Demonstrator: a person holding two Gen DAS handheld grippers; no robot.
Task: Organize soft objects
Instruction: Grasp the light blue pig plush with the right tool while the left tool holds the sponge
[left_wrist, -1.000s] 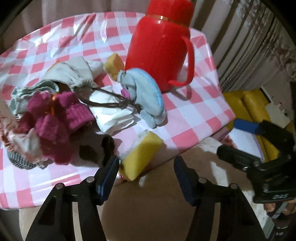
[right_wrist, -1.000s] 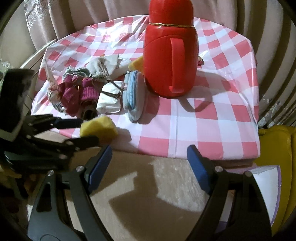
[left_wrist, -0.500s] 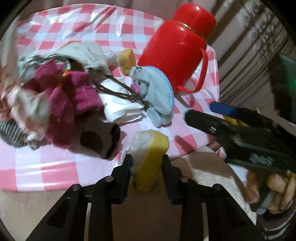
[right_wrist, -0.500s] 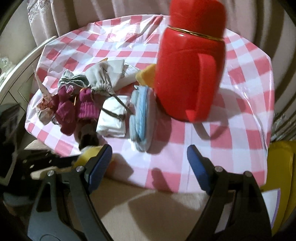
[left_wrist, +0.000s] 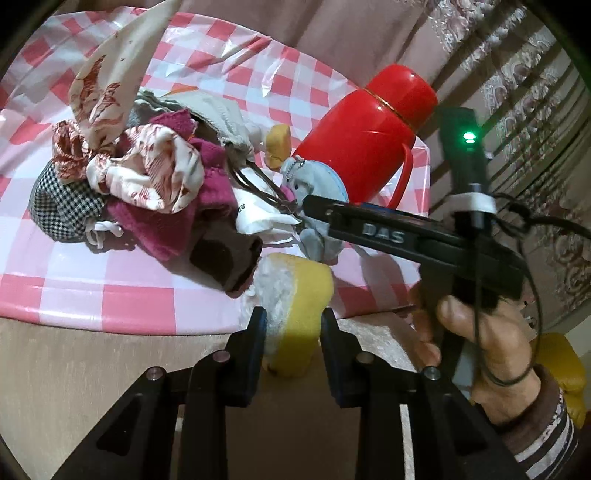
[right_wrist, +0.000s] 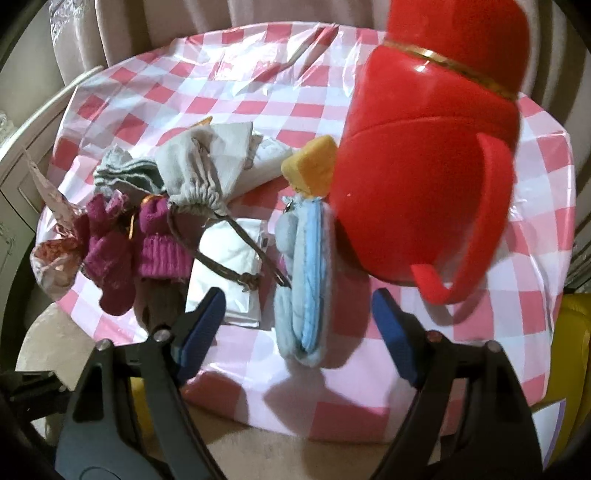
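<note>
My left gripper (left_wrist: 291, 325) is shut on a yellow and white sponge (left_wrist: 295, 295) at the table's near edge. My right gripper (right_wrist: 299, 325) is open and hovers over a grey-blue plush elephant (right_wrist: 303, 273), which also shows in the left wrist view (left_wrist: 314, 188). A pile of soft things lies left of it: magenta knitted socks (right_wrist: 159, 247), a grey drawstring pouch (right_wrist: 199, 173), a white tissue pack (right_wrist: 229, 266), a brown sock (left_wrist: 225, 258), a floral cloth (left_wrist: 147, 173). A second yellow sponge (right_wrist: 310, 166) sits beside the thermos.
A tall red thermos (right_wrist: 432, 177) with a handle stands on the pink checked tablecloth (right_wrist: 221, 92), right of the plush. A checked fabric piece (left_wrist: 62, 206) lies at the pile's left. Curtains hang behind. A yellow seat (right_wrist: 572, 369) is at the right.
My left gripper closed on the yellow sponge at the table edge. My right gripper moved forward over the table to above the plush elephant, staying open.
</note>
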